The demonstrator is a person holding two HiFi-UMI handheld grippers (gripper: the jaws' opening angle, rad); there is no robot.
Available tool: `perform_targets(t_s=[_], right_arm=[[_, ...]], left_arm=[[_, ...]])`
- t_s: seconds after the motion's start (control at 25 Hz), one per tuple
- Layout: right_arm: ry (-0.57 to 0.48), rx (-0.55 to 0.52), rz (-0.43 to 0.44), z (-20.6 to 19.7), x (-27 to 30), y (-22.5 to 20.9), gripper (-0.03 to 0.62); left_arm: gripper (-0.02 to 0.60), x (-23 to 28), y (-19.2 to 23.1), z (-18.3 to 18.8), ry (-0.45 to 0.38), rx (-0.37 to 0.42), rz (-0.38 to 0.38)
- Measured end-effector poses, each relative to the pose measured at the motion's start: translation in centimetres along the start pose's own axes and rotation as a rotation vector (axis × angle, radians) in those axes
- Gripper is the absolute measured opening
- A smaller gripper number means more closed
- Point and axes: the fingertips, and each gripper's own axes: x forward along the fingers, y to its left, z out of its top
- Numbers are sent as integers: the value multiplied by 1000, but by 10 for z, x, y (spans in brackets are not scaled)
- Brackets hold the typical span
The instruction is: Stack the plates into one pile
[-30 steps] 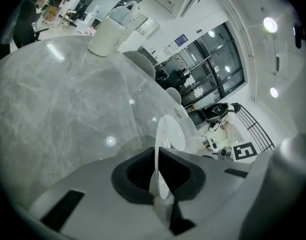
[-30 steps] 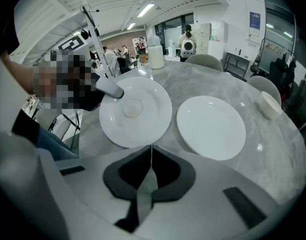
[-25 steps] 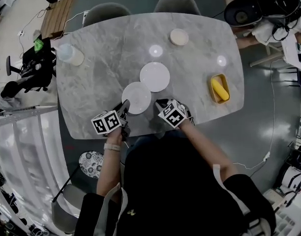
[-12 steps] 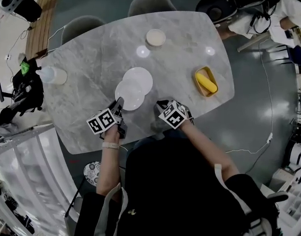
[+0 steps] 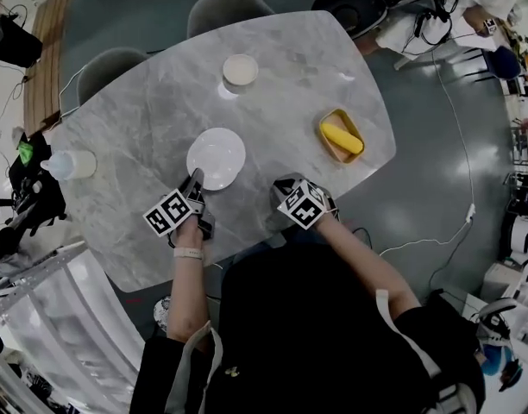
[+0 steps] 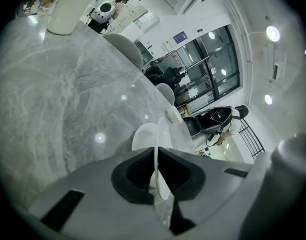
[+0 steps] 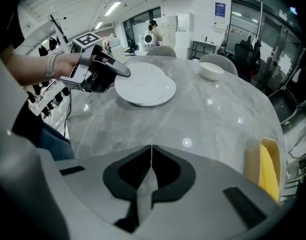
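Two white plates overlap near the middle of the grey marble table (image 5: 143,231). The upper plate (image 5: 216,157) nearly covers the lower plate (image 7: 152,70), whose far rim peeks out behind it. My left gripper (image 5: 195,179) is shut on the upper plate's near rim; in the left gripper view that rim (image 6: 158,154) runs edge-on between the pads, with the lower plate (image 6: 142,137) beyond. Off to the right of the plates, my right gripper (image 5: 284,184) hovers over bare table, shut, with nothing in it (image 7: 150,151).
A small beige bowl (image 5: 240,69) sits at the far side of the table. A yellow tray (image 5: 342,136) holding a yellow thing lies at the right. A white jar (image 5: 72,164) stands at the left edge. Two grey chairs (image 5: 229,7) are tucked in at the far side.
The left gripper has carried its plate away from me, from beside the second plate to on top of it. The right gripper has shifted a little alongside. The head view has swung.
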Motion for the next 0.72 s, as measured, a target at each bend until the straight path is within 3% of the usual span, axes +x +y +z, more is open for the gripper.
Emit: perform_targets(t_s=[0.36, 0.72], right_arm=[[11, 68, -26, -16, -8, -17, 17], [15, 106, -34, -32, -11, -18, 17]], left_arm=[[26, 25, -5, 9, 23, 91, 31], [89, 32, 6, 7, 66, 303, 164]])
